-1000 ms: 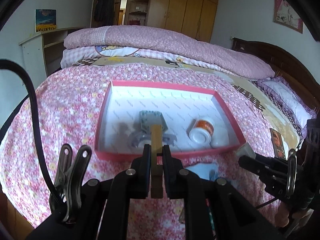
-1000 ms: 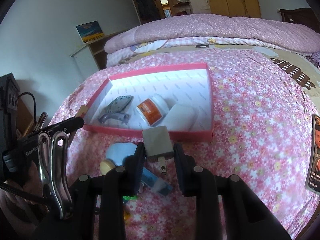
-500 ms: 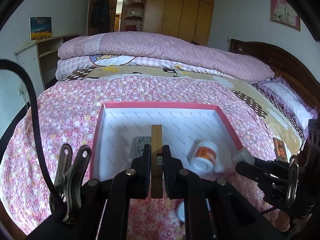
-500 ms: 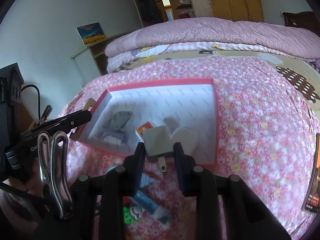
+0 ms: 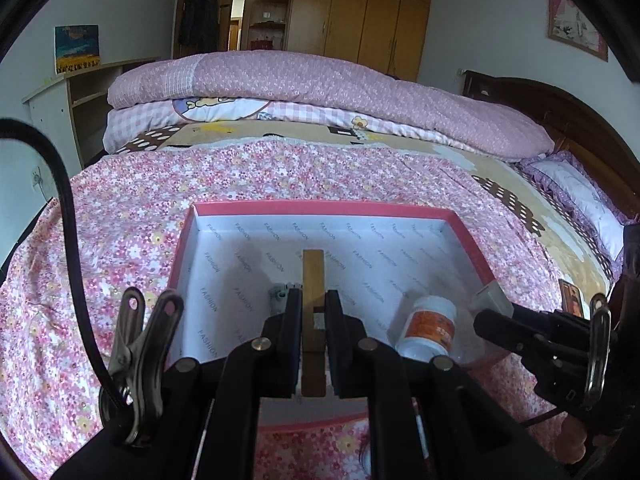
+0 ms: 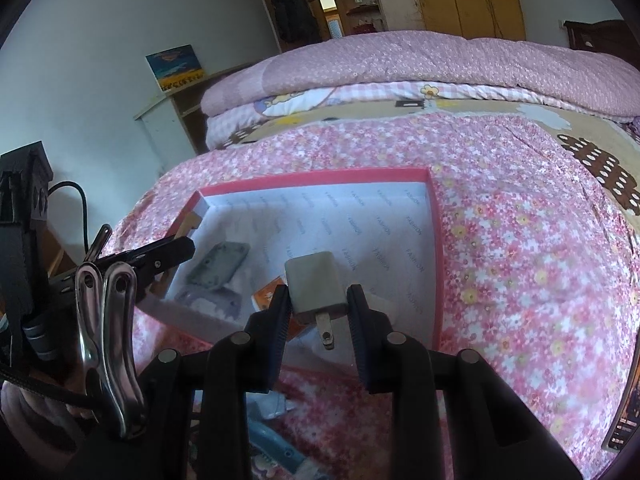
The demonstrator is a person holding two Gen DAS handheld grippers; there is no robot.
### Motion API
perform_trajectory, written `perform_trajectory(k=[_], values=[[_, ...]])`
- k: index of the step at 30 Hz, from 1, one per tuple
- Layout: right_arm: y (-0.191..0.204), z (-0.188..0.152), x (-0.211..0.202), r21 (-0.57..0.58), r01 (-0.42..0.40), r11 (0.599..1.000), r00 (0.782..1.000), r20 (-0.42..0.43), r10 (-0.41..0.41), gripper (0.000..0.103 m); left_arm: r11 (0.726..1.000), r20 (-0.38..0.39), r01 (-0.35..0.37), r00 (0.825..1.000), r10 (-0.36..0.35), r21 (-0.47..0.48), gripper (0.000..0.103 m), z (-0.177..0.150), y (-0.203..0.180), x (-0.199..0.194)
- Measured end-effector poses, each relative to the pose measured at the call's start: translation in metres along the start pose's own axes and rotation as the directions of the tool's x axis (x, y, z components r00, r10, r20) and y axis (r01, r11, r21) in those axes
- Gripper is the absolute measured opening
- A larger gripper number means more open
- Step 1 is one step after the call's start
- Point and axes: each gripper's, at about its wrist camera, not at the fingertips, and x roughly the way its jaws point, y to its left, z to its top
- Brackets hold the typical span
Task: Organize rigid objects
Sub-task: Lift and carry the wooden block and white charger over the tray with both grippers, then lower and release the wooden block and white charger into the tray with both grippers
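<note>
A pink-rimmed white box lies on the flowered bedspread; it also shows in the right wrist view. My left gripper is shut on a narrow wooden block, held over the box's near half. My right gripper is shut on a grey plug adapter, prongs toward the camera, over the box's near edge. Inside the box lie a white bottle with an orange label, a grey metal part and a white item partly hidden by the fingers.
Folded pink quilts lie across the far side of the bed. Small blue and white items lie on the bedspread below my right gripper. A card lies at the right. Shelf unit at left.
Both grippers have moved forward and over the box, still holding their objects. The box now fills more of both views and its near edge has slid under the fingers.
</note>
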Motion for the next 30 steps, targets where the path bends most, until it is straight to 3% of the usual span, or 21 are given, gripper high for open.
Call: perform_trajectory(k=[22, 25, 28, 30], values=[[-0.008, 0.007, 0.029, -0.003, 0.033, 0.999, 0.999, -0.014, -0.033, 0.03, 1.0, -0.061, -0.004, 0.998, 0.003, -0.007, 0.012, -0.005, 0.001, 0.044], [-0.009, 0.006, 0.031, -0.001, 0.034, 0.999, 0.999, -0.017, -0.034, 0.03, 1.0, -0.064, -0.002, 0.998, 0.001, -0.008, 0.016, -0.006, 0.0, 0.045], [-0.009, 0.006, 0.031, -0.001, 0.034, 0.999, 0.999, -0.017, -0.034, 0.03, 1.0, -0.071, 0.002, 0.998, -0.003, -0.006, 0.035, -0.006, -0.001, 0.045], [-0.009, 0.006, 0.032, 0.004, 0.029, 1.0, 0.999, -0.019, -0.029, 0.03, 1.0, -0.072, -0.003, 0.997, 0.003, 0.003, 0.038, -0.007, -0.004, 0.046]])
